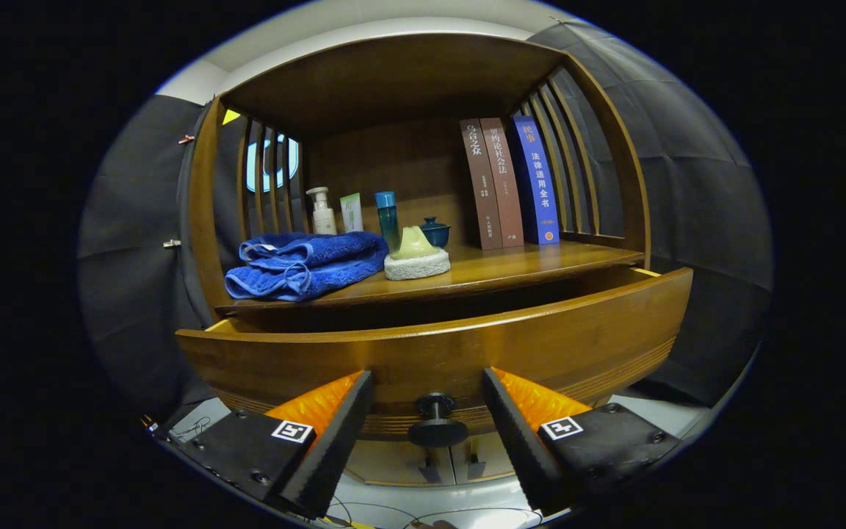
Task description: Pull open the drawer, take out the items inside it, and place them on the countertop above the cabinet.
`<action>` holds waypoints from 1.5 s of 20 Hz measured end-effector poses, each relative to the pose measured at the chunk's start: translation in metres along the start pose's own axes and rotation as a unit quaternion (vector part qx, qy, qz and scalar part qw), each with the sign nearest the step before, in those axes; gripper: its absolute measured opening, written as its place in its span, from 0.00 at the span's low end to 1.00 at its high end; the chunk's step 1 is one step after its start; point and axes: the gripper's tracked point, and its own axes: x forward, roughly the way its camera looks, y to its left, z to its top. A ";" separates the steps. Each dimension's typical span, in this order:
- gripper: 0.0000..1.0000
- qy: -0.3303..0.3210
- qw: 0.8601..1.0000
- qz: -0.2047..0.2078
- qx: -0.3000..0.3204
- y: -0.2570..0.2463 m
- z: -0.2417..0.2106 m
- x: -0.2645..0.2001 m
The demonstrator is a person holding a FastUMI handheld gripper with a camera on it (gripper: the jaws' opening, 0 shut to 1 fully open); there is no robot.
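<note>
Drawer (pixel 438 345) sits partly pulled out of the wooden cabinet (pixel 206 213), its curved front just ahead of my fingers; a dark gap shows between its top edge and the shelf (pixel 540 261) above. I cannot see what lies inside from this low angle.

Handling, as I judge it: solid wood front, stiff and fairly heavy, likely to slide with some drag. Only sensible hold is the small dark knob (pixel 436 422), round with a narrow neck, hard and probably a little slippery. I would close on the neck behind the flange so the pull does not slip off.

Hand-held gripper (pixel 429 415): fingers apart, one on either side of the knob, neither touching it that I can tell. Pose is level, pointing square at the drawer front, low enough that the knob sits between the fingertips.

Shelf above, where items are to go, already carries a folded blue towel (pixel 305 264), a white sponge (pixel 416 264) with a pale green piece on it, bottles (pixel 320 211) and three books (pixel 511 180). Free room lies toward the right front.
</note>
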 end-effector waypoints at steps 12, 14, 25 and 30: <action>0.97 0.004 1.000 0.004 0.004 0.001 0.007 0.044; 0.97 0.004 1.000 0.003 0.003 0.001 0.007 0.047; 0.98 0.017 1.000 0.001 -0.010 0.008 0.014 0.042; 0.99 -0.009 1.000 0.007 -0.027 0.008 0.035 0.014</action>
